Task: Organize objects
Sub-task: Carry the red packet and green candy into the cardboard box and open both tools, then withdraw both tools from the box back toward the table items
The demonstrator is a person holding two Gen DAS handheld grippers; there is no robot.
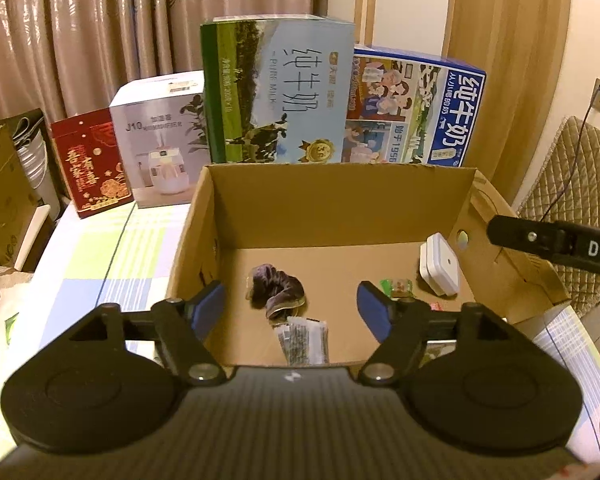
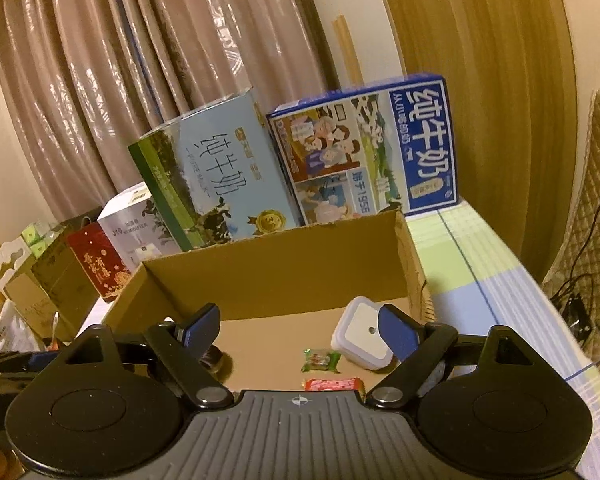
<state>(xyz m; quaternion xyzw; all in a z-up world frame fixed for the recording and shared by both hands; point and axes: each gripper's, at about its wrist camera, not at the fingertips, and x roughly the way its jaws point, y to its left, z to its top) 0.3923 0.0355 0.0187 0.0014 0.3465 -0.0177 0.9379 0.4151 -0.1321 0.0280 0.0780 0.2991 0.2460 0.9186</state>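
Observation:
An open cardboard box point(image 1: 340, 196) stands on the table. Inside lie a dark purple scrunchie point(image 1: 274, 290), a clear packet of dark strips point(image 1: 302, 340), a green candy point(image 1: 398, 286), and a white square case point(image 1: 440, 266) leaning at the right wall. My left gripper point(image 1: 292, 308) is open and empty above the box's near edge. In the right wrist view the box point(image 2: 284, 272) holds the white case point(image 2: 362, 334), the green candy point(image 2: 320, 360) and a red candy point(image 2: 332, 384). My right gripper point(image 2: 300, 330) is open and empty over them.
Behind the box stand a green-blue milk carton point(image 1: 276, 92), a blue milk carton point(image 1: 416, 108), a white humidifier box point(image 1: 160, 140) and a red gift box point(image 1: 90, 164). The right gripper's arm point(image 1: 556, 242) reaches in at the right. A checked tablecloth point(image 1: 112, 248) covers the table.

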